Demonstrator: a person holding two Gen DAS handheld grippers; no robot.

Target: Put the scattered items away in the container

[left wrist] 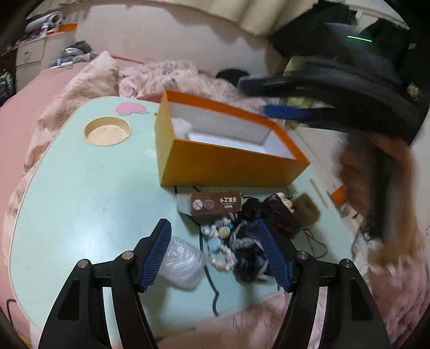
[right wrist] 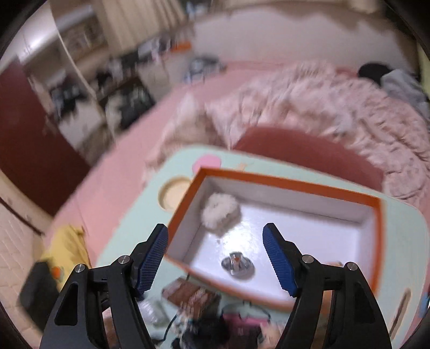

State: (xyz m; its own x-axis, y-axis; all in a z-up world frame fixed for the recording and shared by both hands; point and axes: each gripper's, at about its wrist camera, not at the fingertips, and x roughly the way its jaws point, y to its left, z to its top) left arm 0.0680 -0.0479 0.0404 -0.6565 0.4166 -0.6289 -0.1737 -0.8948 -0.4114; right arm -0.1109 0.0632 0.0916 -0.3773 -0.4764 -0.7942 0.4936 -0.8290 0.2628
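This is a bedroom in a home. A small mint-green lap table [left wrist: 80, 193] with a round cup recess [left wrist: 107, 130] stands on a bed covered by a pink sheet [left wrist: 32, 99] and a fluffy pink blanket [right wrist: 336, 102]. Beside the bed are a white drawer cabinet [left wrist: 29, 55] with clutter on top, open shelves [right wrist: 113, 88], a dark red wardrobe [right wrist: 29, 145] and cream curtains [right wrist: 139, 24].

Blurred brown box [right wrist: 192, 295] (label unreadable)
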